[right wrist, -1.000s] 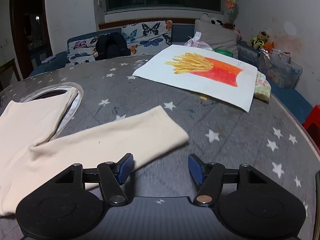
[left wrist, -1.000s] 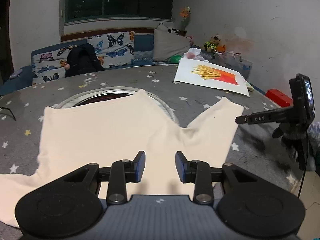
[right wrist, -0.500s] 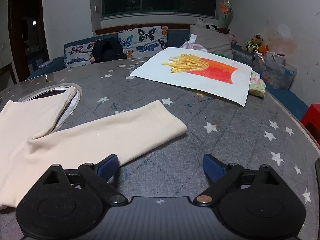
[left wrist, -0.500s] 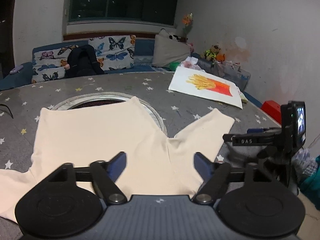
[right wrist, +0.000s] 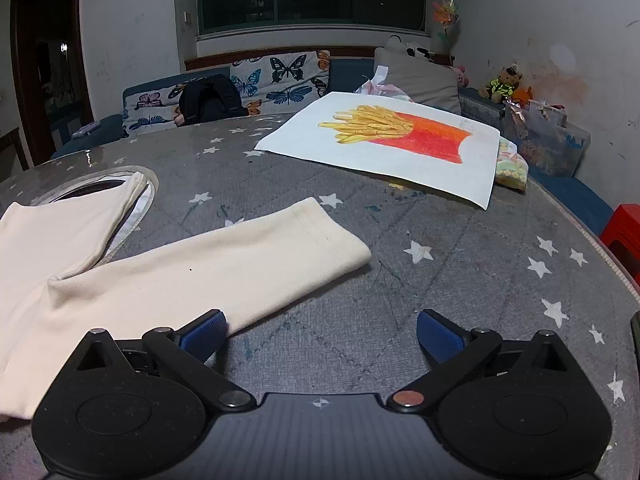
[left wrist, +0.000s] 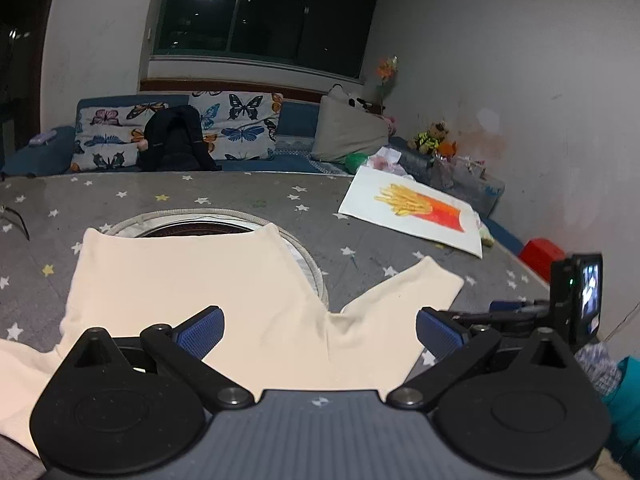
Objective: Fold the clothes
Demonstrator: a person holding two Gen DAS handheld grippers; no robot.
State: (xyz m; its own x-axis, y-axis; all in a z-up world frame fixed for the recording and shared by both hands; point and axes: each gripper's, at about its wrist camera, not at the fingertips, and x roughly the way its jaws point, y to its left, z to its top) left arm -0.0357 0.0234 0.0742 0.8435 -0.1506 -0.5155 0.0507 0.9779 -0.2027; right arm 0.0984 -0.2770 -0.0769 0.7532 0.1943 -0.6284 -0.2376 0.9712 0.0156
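One soft cream garment [left wrist: 192, 280], flat

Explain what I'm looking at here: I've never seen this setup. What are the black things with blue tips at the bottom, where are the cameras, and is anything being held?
There is no robot arm: a person holds one two-finger gripper in each hand, and a fisheye camera on each looks forward along its fingers. One picture comes from the left gripper, the other from the right gripper. The blue tips are the finger pads. Both grippers are wide open and hold nothing.

On the grey star-patterned table lies a cream long-sleeved garment, spread flat. The right view looks at one sleeve, whose edge lies by that gripper's left pad. Farther back lies a drawing of french fries. The black device at the left view's right edge is probably the other gripper's camera.
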